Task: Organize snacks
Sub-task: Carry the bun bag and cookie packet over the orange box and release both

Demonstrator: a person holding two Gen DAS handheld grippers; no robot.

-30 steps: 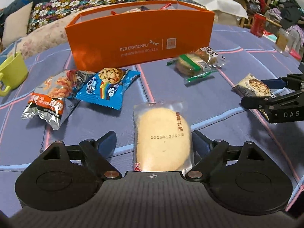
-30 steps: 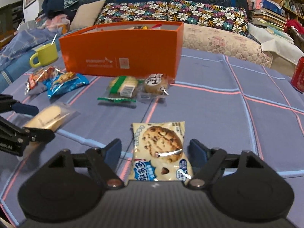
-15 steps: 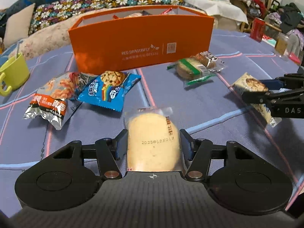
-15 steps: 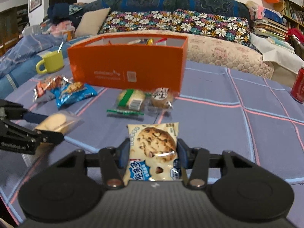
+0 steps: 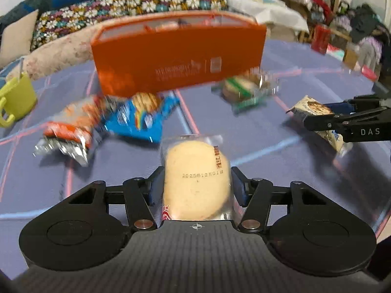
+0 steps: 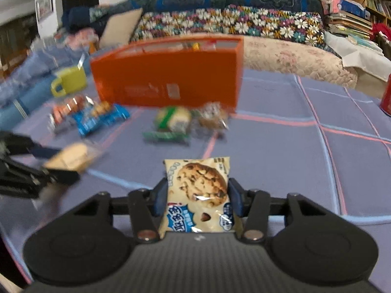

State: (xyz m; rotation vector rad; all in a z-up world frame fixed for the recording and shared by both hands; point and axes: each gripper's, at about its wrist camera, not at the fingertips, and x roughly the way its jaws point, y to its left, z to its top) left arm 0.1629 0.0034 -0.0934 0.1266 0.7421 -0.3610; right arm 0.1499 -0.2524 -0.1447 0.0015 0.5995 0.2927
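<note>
A: What has the left gripper [image 5: 196, 185] got?

B: A clear-wrapped pale bun [image 5: 196, 183]. Both pads press its sides, so the claw is narrowed onto it. The bun sits in front of the orange box [image 5: 178, 56], with the cloth [image 5: 244, 146] below it.

A: And the right gripper [image 6: 198, 195]?

B: Clamped on a cream cookie pack [image 6: 199, 193], pads tight against both edges. That pack is also in front of the box, off toward its right end as the left camera sees it.

A: What lies loose by the box?

B: Just before its front wall, near the left end, a blue cookie pack [image 5: 141, 117] with an orange-and-silver chip bag [image 5: 70, 131] touching its left side. Near the right end of the wall there is a green-banded cake [image 5: 240, 89] in clear wrap, with a small brown cake [image 6: 212, 116] beside it.

A: Anything inside the box?

B: A few wrappers show over the rim, too blurred to name.

A: Other things around it?

B: A yellow-green mug [image 5: 16, 97] well to the box's left, a red can [image 5: 320, 39] off to its right, and a flowered sofa [image 6: 229, 24] behind it.
</note>
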